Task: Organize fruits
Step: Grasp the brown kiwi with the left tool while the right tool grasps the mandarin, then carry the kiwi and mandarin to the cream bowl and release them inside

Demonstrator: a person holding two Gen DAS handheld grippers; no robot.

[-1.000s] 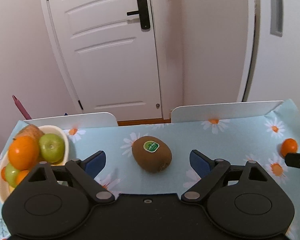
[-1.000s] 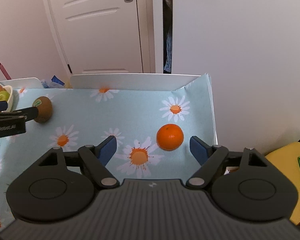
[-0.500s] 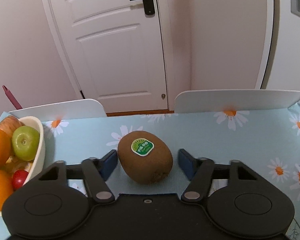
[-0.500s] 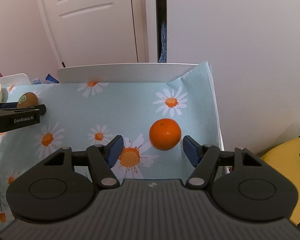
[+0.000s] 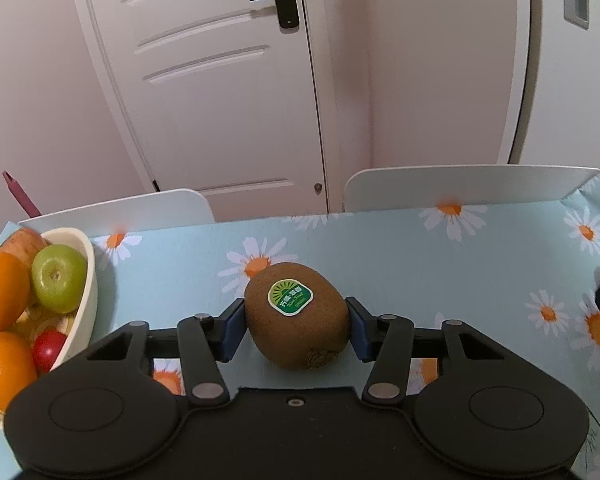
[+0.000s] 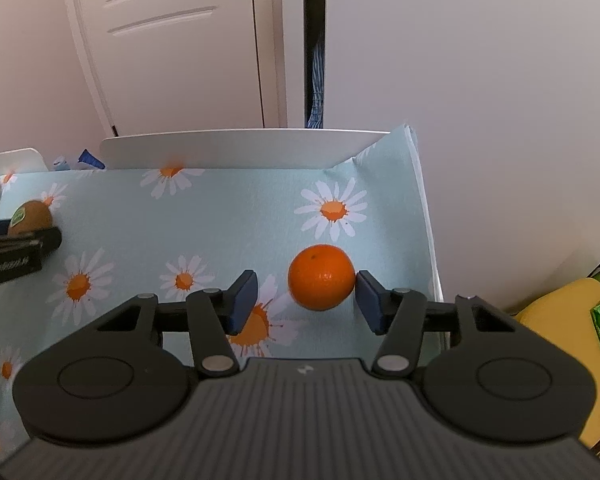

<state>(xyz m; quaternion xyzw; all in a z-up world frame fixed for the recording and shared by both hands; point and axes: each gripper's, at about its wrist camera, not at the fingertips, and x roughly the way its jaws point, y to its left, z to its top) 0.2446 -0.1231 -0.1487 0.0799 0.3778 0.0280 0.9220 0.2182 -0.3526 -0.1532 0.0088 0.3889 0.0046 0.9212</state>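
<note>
The left gripper has just been closing, and its two blue fingers now press on both sides of a brown kiwi, which fills the gap between them. The kiwi sits on the worktop with its long axis running slantwise, from far left to near right in the left wrist view; its rough stem end points toward the camera and slightly right, and its green sticker faces up. To the left of the gripper stands a cream bowl holding oranges, a green apple, a small red fruit and a reddish apple at the back.

The right gripper has also just been closing. Its right finger appears to touch the side of a round orange, while its left finger stands clear of the fruit with bare cloth between them, so the orange is between the fingers but not yet clamped. The orange rests on the daisy-printed cloth near the right edge of the worktop, its small stem dimple turned up and away. Further left in this view the kiwi and the dark tip of the left gripper show, well apart from the orange. White chair backs stand behind the worktop, a white door beyond them.
</note>
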